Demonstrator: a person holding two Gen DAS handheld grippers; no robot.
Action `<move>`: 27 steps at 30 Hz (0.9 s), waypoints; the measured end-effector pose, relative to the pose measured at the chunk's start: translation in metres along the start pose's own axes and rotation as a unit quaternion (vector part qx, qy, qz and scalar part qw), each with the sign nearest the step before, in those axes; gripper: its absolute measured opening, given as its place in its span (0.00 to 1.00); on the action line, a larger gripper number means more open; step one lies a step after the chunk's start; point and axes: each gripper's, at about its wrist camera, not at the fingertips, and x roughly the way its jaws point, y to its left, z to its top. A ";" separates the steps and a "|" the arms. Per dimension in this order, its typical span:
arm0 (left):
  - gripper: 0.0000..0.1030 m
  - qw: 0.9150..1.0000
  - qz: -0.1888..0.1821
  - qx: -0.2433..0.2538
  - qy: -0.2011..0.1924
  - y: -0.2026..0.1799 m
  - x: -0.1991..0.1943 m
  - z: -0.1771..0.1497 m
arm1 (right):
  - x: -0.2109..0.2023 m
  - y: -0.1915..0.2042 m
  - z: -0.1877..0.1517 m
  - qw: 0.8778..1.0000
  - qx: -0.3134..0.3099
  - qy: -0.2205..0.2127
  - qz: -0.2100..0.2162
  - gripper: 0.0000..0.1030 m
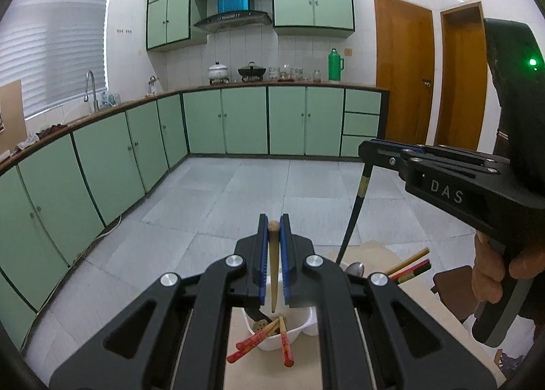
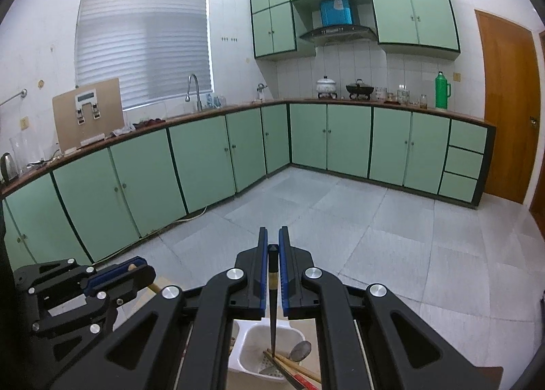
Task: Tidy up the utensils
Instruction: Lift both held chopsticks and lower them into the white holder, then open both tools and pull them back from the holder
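Chopsticks [image 1: 259,342] are seen lying in a white plastic holder [image 1: 306,321] on a pale table [image 1: 272,373], their red ends sticking out over its near rim. More chopsticks and a metal spoon [image 2: 299,350] are gathered in the neighbouring compartment [image 2: 252,349]. Wide open tiled floor [image 1: 272,185] is left beyond the table edge, bounded by green cabinets [image 1: 238,120] along the far walls. The left gripper [image 1: 273,219] is closed tight on a light wooden chopstick [image 1: 273,264], which is held upright with its long axis near vertical and its thin tip pointing down over the holder. The right gripper [image 2: 273,233] is likewise clamped on a black chopstick [image 2: 273,308], held upright, its point directed down into the compartment with the spoon. Both grippers are kept side by side, apart
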 end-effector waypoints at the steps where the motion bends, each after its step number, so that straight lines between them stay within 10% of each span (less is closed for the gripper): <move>1: 0.06 1.000 0.000 -0.001 0.005 0.001 0.004 -0.001 | 0.003 0.000 -0.002 1.000 0.001 0.006 0.001 0.06; 8: 0.08 0.999 -0.003 -0.008 0.033 0.009 0.019 -0.014 | 0.011 -0.001 -0.018 1.000 -0.003 0.031 0.000 0.10; 27: 0.61 0.999 0.035 -0.024 0.003 0.016 -0.032 -0.024 | -0.057 -0.027 -0.034 0.999 0.028 -0.006 -0.031 0.75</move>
